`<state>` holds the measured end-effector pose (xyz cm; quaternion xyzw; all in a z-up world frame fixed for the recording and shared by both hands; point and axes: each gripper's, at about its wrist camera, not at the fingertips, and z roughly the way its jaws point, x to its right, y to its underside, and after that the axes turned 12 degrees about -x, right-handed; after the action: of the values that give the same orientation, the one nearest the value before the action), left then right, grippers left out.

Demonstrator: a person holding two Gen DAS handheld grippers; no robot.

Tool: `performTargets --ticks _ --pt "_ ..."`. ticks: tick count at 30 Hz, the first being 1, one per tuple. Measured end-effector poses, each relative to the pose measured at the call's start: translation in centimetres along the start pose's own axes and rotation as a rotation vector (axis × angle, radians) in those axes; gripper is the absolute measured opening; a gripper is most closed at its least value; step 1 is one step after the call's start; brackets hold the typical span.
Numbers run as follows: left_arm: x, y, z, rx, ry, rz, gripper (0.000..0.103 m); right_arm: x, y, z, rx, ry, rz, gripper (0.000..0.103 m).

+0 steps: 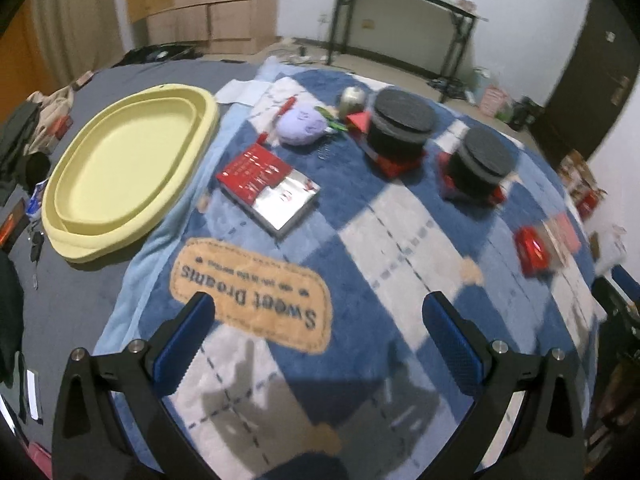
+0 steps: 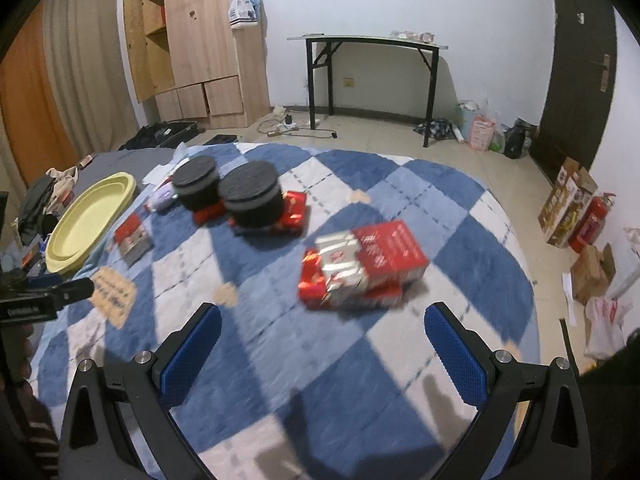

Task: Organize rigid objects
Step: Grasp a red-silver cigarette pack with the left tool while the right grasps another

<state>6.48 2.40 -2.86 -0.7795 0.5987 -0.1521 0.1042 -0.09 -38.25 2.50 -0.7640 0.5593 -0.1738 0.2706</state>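
My left gripper (image 1: 318,312) is open and empty above the blue checked blanket (image 1: 400,216). Ahead of it lie a flat red and silver box (image 1: 269,185), two black round containers (image 1: 399,125) (image 1: 481,166) standing on red boxes, and a purple plush (image 1: 301,125). A yellow oval tray (image 1: 120,168) lies at the left. My right gripper (image 2: 322,326) is open and empty, just short of a pile of red and silver boxes (image 2: 364,266). The black containers (image 2: 250,200) and the tray (image 2: 90,222) show farther left in the right wrist view.
A silver ball (image 1: 353,98) and red pens lie behind the plush. The left gripper's body (image 2: 44,296) shows at the right wrist view's left edge. A black-legged table (image 2: 368,76), a wardrobe (image 2: 200,40) and floor clutter stand beyond the bed.
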Motion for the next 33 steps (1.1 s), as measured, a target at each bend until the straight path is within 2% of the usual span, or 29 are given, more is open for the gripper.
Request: performTargets --ticks 3,7,11,13,15,18,21,27,29,30,33 --pt "-0.3 -2.2 1.9 -0.049 -0.02 -0.094 0.103 1.3 -2.0 2.9 -0.016 0.005 -0.043 0.103" --pt "-0.7 -5.1 3.9 -0.064 -0.053 -0.223 0.103 2.8 -3.7 5.5 -0.02 0.0 -0.047 0.103" --pt "-2.4 -7.5 6.9 -0.133 -0.082 -0.385 0.103 4.0 -4.1 7.4 0.0 -0.029 -0.047 0.103" --pt "-3.5 -8.1 8.2 -0.16 -0.08 -0.455 0.103 4.6 -3.9 8.5 -0.012 -0.06 -0.033 0.103" --pt "-4.4 -8.5 10.1 -0.208 -0.042 -0.511 0.103 4.8 -3.6 8.8 0.0 -0.095 -0.033 0.103" --pt "-4.9 -8.8 11.4 -0.212 -0.055 -0.528 0.103 5.0 -3.8 9.4 -0.003 -0.116 -0.036 0.103" --pt "-4.8 -9.1 11.8 -0.194 -0.093 -0.517 0.103 5.0 -4.2 10.1 0.0 -0.092 -0.05 0.103" --pt "-4.1 -9.1 11.9 -0.174 -0.109 -0.468 0.102 4.9 -4.3 11.7 -0.021 -0.044 -0.069 0.103" --pt "-3.9 -8.6 11.3 -0.151 -0.119 -0.451 0.093 4.8 -4.1 12.1 -0.027 -0.03 -0.078 0.099" --pt "-3.8 -8.3 11.0 -0.139 -0.122 -0.45 0.086 4.7 -4.0 12.1 -0.025 -0.026 -0.077 0.091" --pt "-3.3 -7.5 10.1 -0.11 -0.114 -0.404 0.065 5.1 -3.9 11.9 0.0 -0.007 -0.045 0.091"
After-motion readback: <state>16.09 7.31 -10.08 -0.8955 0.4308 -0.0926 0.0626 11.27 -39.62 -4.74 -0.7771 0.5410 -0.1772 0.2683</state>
